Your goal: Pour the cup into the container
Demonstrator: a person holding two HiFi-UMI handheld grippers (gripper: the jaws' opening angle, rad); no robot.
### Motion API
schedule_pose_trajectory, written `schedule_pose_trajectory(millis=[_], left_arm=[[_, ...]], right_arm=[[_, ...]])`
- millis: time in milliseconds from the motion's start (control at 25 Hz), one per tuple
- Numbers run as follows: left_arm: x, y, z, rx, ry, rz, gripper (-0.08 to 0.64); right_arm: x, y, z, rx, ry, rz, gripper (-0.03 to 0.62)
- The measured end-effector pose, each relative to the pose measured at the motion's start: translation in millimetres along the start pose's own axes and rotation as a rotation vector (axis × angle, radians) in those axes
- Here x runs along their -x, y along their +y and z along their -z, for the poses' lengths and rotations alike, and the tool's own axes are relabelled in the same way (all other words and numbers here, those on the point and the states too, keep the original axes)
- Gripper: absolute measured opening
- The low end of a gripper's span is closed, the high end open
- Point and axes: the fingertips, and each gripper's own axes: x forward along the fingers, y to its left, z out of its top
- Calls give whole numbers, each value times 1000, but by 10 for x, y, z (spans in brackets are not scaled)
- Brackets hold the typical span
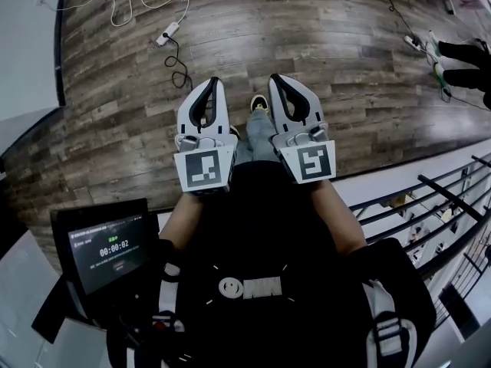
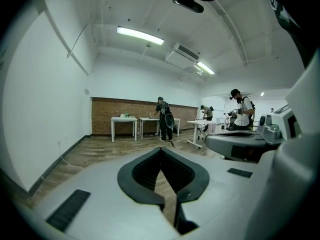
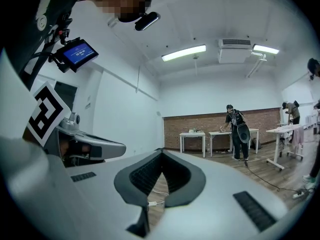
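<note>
I hold the left hand-held gripper (image 1: 211, 87) and right hand-held gripper (image 1: 278, 83) closed and empty, side by side above the wooden floor (image 1: 322, 44).

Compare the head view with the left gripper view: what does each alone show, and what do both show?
Only the head view: a timer screen, a power strip lying on the floor, and a dark railing. Only the left gripper view: a brick wall, white tables, ceiling lights and people standing in the room. Both: the left gripper and the right gripper, each shut and empty, above the wooden floor.
</note>
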Motion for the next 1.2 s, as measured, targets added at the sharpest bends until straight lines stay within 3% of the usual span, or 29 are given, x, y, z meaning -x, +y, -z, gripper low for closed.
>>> schedule_pose_trajectory(millis=[320, 520, 640, 1000, 1200], left_arm=[[-612, -219, -180, -32, 19, -26, 3], [-999, -365, -272, -98, 22, -17, 3], [-1145, -376, -272, -90, 39, -22, 3], [-1410, -125, -268, -71, 69, -44, 3], [-1612, 92, -297, -66, 78, -11, 3]], right_arm=[[-285, -652, -91, -19, -48, -33, 0], [-467, -960, -129, -34, -69, -53, 1], [-558, -1078, -89, -50, -60, -61, 2], [-925, -1178, -55, -77, -43, -75, 1], [-1270, -1127, -74, -59, -27, -66, 0]])
